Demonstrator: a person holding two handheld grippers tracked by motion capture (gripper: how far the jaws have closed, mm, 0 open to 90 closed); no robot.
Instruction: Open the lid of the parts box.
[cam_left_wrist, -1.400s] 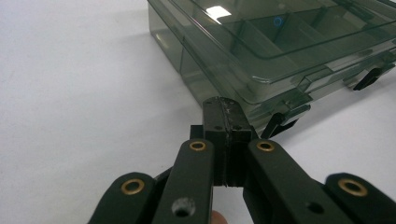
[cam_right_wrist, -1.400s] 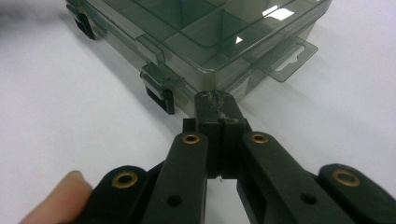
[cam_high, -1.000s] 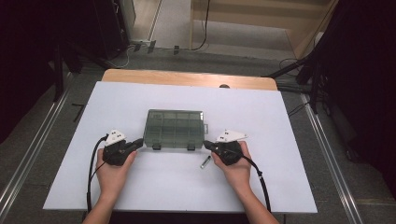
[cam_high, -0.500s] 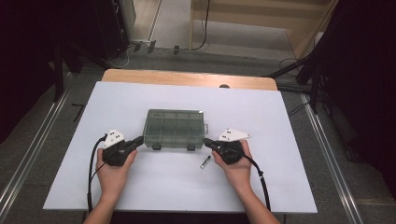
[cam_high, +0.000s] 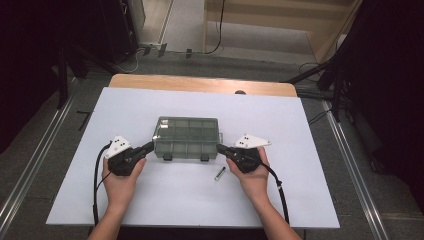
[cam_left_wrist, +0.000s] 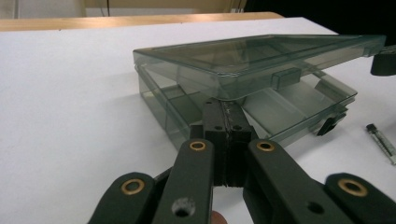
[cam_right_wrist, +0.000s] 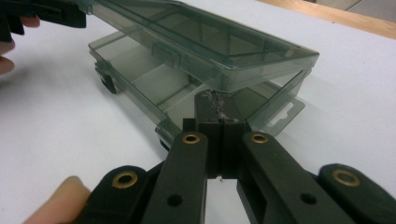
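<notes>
Seen from the high view at centre frame: a smoke-grey compartment box (cam_high: 187, 138) on a white table (cam_high: 150, 200), flanked by the left gripper (cam_high: 149, 146) at its left end and the right gripper (cam_high: 220, 148) at its right end, each held in a hand rising from the bottom edge. Lower right of the box, lying apart on the white: a small dark vial (cam_high: 219, 174).

Revealed closer in by the left gripper view: lid (cam_left_wrist: 261, 56) raised off the base, a gap open along the front, jaws clenched together with their tips under the lid's edge. Echoed by the right gripper view from the opposite end: jaws pressed shut, nothing between them, tips at the lifted lid's corner, inner dividers visible through translucent plastic.
</notes>
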